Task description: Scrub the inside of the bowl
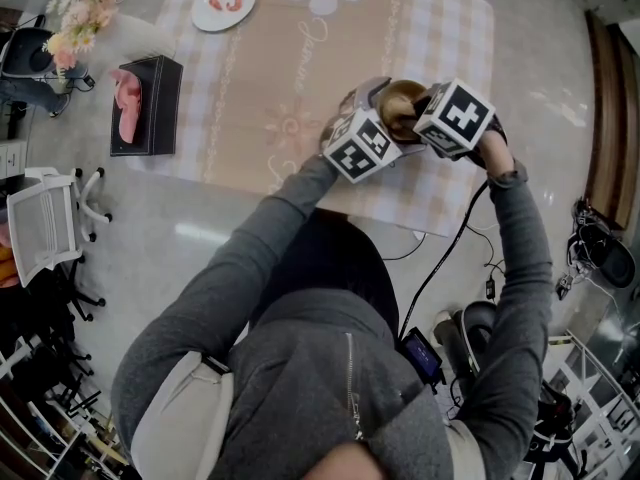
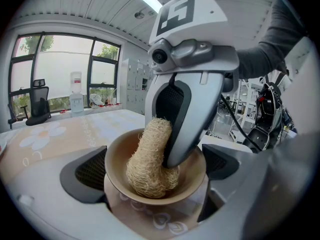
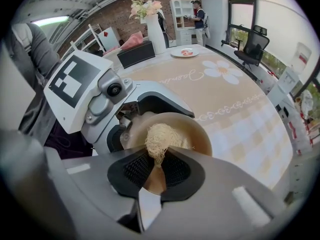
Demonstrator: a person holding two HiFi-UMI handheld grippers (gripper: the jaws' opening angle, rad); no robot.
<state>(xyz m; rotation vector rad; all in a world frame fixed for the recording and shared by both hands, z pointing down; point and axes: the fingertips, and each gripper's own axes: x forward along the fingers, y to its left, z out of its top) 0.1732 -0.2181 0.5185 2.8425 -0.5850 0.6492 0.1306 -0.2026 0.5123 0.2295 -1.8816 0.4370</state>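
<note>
Right gripper (image 3: 157, 168): jaws pinched shut on the loofah scrubber (image 3: 161, 139). A thin tail of fibre is caught between the pads and the bulk sticks out into the bowl (image 3: 197, 134). In the left gripper view the scrubber's fat end sits low on the inner wall, slightly left of centre. The right jaw tip is just beside it and the wall on the right side is bare.

Left gripper (image 2: 156, 184): jaws clamped on the bowl, one pad against each side of the rim, mouth tipped toward its own camera. Tight fit, as the right gripper's nose fills most of the opening above the rim.

Head view: both grippers meet over the near right part of the tablecloth (image 1: 440, 203), just inside its near edge, with the marker cubes almost touching. Can't tell if the bowl's base touches the cloth. A cable (image 1: 440, 268) drops from the right side past that edge, close to the person's sleeve.

Beyond the bowl the cloth runs bare up to the far end. A plate (image 1: 223, 4) sits at the far left corner, well apart. A black tissue box (image 1: 145, 103) sits by the cloth's left edge, with flowers (image 1: 75, 23) behind it. A white chair (image 1: 45, 218) stands off to the left. To the right there is a strip of open floor, then stacked gear (image 1: 600, 258).
</note>
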